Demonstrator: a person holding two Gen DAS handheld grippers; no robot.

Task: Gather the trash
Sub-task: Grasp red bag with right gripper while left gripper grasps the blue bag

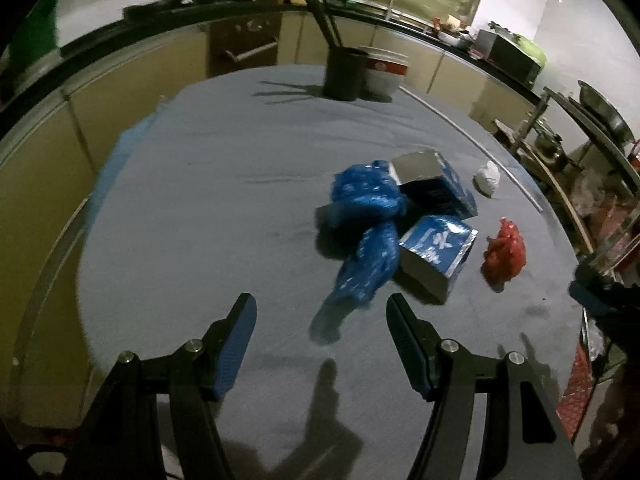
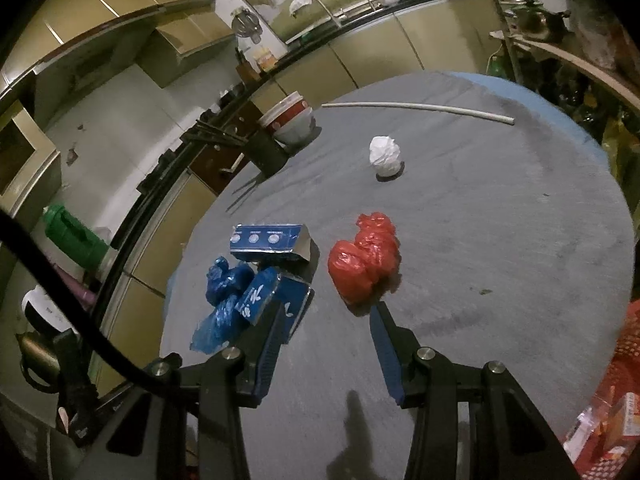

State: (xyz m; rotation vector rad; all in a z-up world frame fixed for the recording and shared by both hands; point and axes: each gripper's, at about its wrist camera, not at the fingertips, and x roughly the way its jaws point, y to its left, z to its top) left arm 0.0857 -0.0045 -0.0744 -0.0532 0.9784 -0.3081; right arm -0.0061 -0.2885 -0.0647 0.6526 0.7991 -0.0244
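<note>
Left gripper [image 1: 321, 322]: jaws wide apart, nothing between them, above the grey cloth-covered round table [image 1: 200, 200]. Just beyond its fingertips lies the near end of a crumpled blue plastic bag [image 1: 366, 232], not touching either finger.

Right gripper [image 2: 326, 314]: jaws also spread, holding nothing. The crumpled red plastic bag [image 2: 364, 266] sits just past the tip of its right finger, slightly right of the gap; contact can't be judged. The left finger overlaps the near blue-and-silver carton [image 2: 276, 300] in view; cannot tell if it touches.

Trash cluster, all on the table:
- Blue bag [image 2: 224, 300] lies at the left of the pile, against both cartons.
- Near carton [image 1: 436, 256] lies on its side, right of the blue bag.
- Second blue-and-silver carton [image 1: 436, 180] is behind it, farther away, with its open silver end showing; in the right wrist view [image 2: 272, 244] it lies flat with three round marks on its face.
- Red bag [image 1: 504, 254] is right of the cartons, apart from them.
- Crumpled white paper wad [image 2: 385, 156] is farther out, well apart from the rest; in the left wrist view [image 1: 488, 178] it is right of the far carton.

Far side of the table: a dark cylindrical holder with chopsticks [image 1: 344, 72], with stacked red-and-white bowls [image 1: 384, 70] just beside it. A thin white rod [image 2: 420, 109] lies along the far edge. Kitchen counter and cabinets [image 1: 120, 72] are behind.
</note>
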